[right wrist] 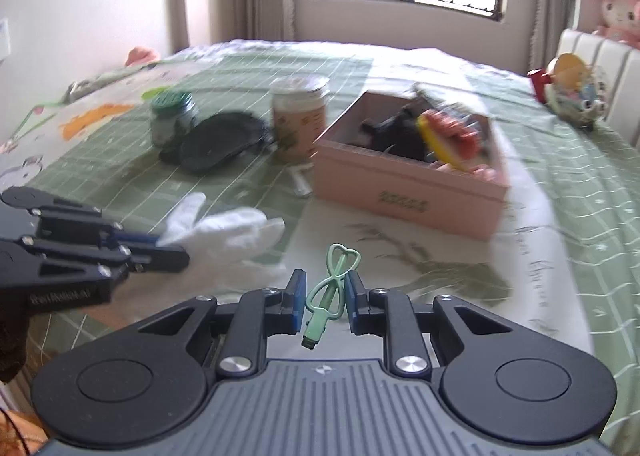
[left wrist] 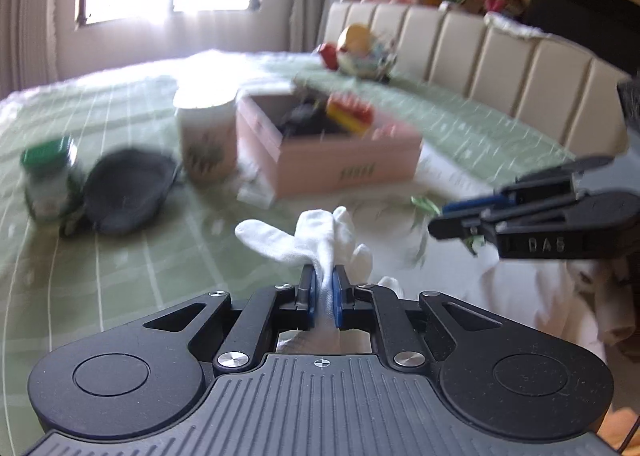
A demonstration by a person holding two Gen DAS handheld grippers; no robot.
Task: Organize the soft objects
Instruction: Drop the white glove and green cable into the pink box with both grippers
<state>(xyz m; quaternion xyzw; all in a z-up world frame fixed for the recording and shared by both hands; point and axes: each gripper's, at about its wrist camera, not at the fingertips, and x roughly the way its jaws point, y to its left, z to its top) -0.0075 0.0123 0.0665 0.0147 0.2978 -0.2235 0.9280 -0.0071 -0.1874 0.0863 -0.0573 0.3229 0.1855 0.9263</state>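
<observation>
Clamped between the blue pads of the left gripper [left wrist: 323,290], a white glove [left wrist: 316,242] hangs just above the green bedspread [left wrist: 120,264]. Beside it, the right gripper [right wrist: 323,298], angled downward, pinches a green wire clip [right wrist: 329,288], before the pink box [right wrist: 408,192].

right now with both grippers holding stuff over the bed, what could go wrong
1. The left gripper pinches only a thin fold of the white glove; it may slip out.
2. The green heart-shaped clip sits askew in the right gripper and could drop.
3. The pink box looks nearly full, so added items might spill.
</observation>
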